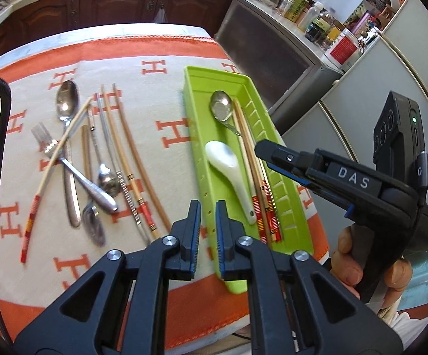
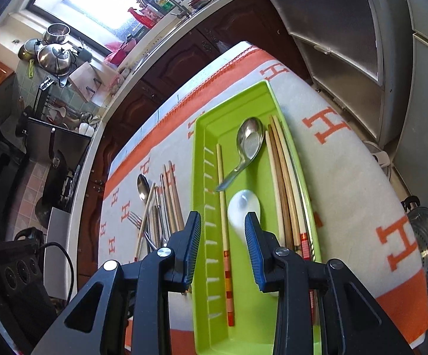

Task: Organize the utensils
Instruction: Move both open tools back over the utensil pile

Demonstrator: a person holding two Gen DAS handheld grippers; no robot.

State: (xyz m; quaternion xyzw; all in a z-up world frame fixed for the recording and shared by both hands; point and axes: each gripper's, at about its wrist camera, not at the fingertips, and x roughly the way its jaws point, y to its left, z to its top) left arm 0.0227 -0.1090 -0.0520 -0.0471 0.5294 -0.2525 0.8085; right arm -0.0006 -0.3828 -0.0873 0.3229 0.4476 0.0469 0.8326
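Green tray partly filled, both hand-held grippers empty above it.

The left hand-held gripper [image 1: 208, 230] has jaws nearly together on nothing; the right hand-held gripper [image 2: 223, 242] has jaws apart over the white spoon [image 2: 243, 207] in the green tray [image 2: 205, 130]. Loose utensils [image 1: 95, 159] lie at frame left on the tabletop [image 1: 160, 68].
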